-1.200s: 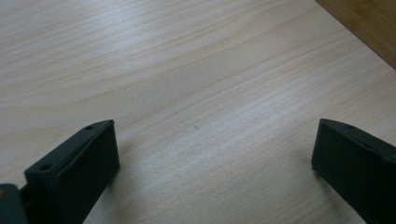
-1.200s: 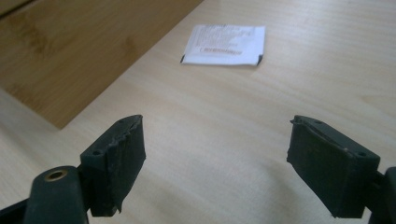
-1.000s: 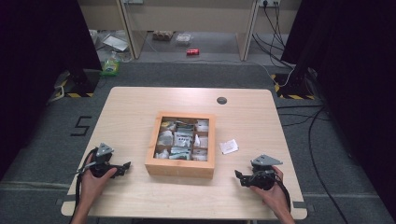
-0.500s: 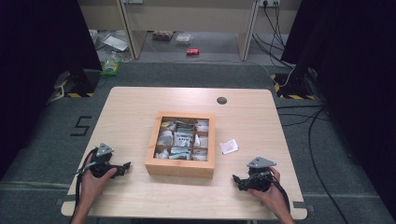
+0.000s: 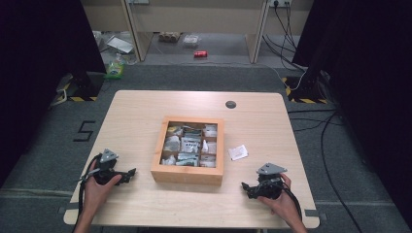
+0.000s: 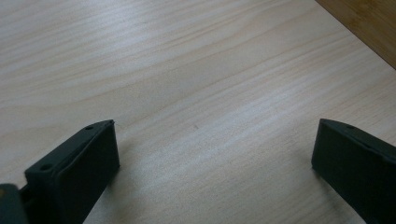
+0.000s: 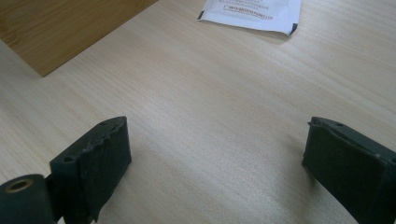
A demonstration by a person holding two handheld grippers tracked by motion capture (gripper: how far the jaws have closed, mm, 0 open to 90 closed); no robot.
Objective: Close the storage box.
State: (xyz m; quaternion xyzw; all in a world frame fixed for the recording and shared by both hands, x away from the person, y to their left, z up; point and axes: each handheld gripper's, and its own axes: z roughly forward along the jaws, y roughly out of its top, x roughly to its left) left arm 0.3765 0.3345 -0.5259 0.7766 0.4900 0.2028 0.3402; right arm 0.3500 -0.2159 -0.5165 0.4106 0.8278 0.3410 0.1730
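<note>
The white packet (image 5: 238, 152) lies flat on the table (image 5: 145, 111), just beside the wooden box (image 5: 188, 174) at its three o'clock side and apart from it. The right gripper (image 5: 248, 187) rests at the packet's five o'clock, its jaws having just been opening and now wide with nothing between them. The left gripper (image 5: 130, 173) sits at the box's eight o'clock, jaws wide over bare wood.
</note>
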